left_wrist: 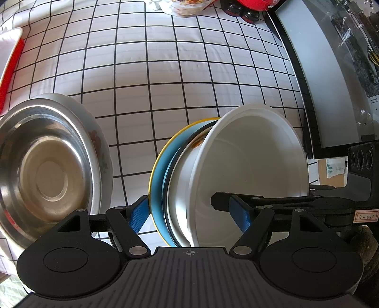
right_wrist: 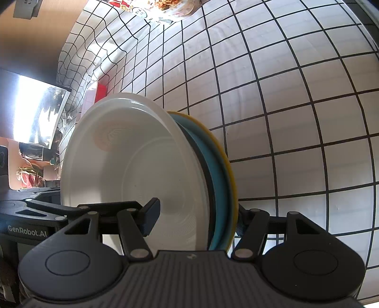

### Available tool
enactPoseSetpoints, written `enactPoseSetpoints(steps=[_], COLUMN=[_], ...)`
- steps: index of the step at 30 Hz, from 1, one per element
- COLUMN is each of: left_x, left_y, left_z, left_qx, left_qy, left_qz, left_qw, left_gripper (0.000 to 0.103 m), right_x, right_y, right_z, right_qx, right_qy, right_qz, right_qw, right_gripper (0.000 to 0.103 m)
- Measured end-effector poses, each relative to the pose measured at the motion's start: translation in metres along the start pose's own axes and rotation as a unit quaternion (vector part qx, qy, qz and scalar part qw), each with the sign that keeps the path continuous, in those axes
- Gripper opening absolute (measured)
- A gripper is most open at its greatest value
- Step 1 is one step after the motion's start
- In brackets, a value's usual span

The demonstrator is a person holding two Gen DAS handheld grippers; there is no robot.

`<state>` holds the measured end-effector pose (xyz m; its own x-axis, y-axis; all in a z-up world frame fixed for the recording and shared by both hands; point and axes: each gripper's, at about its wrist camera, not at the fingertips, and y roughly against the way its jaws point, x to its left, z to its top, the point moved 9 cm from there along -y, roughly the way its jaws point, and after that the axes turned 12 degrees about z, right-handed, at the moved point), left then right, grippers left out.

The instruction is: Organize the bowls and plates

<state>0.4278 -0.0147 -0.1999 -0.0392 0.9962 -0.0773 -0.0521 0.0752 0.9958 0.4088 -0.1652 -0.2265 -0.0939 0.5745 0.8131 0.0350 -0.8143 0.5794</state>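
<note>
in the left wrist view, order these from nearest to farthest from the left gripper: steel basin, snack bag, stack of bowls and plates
1. stack of bowls and plates: between the fingers of the left gripper.
2. steel basin: just to its left on the checked cloth.
3. snack bag: far side of the cloth, top edge of the view.

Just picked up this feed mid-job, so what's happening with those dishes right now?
Both grippers are clamped on one nested stack of dishes, held on edge above the checked tablecloth. The left gripper and the right gripper each have one finger inside the white bowl and the other behind the blue plate with the yellow rim. A steel bowl sits off to one side, untouched.
</note>
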Motion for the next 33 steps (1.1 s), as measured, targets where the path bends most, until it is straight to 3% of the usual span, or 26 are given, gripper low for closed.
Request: enactPoseSetpoints(steps=[16, 27, 30, 33], left_x=[-0.001, 0.005, 0.008, 0.011], left_y=[0.002, 0.018, 0.026, 0.024], left_z=[-0.003, -0.006, -0.005, -0.005], left_qx=[-0.002, -0.019, -0.027, -0.034], left_qy=[-0.008, 0.015, 0.03, 0.026], left_qz=[0.0, -0.018, -0.045, -0.033], left_qw=[1.0, 0.9995, 0.9982, 0.9986], left_gripper=[0.077, 0.075, 0.067, 0.055], right_x=[-0.001, 0.0, 0.004, 0.009], right_y=[0.0, 0.006, 0.014, 0.022], right_z=[-0.004, -0.001, 0.002, 0.007], right_qx=[0.006, -0.007, -0.02, -0.035], right_qy=[-0.005, -0.009, 0.009, 0.03], right_qz=[0.009, 0.024, 0.011, -0.007], right_qw=[1.0, 1.0, 1.0, 0.999], right_gripper=[0.064, 0.067, 0.067, 0.067])
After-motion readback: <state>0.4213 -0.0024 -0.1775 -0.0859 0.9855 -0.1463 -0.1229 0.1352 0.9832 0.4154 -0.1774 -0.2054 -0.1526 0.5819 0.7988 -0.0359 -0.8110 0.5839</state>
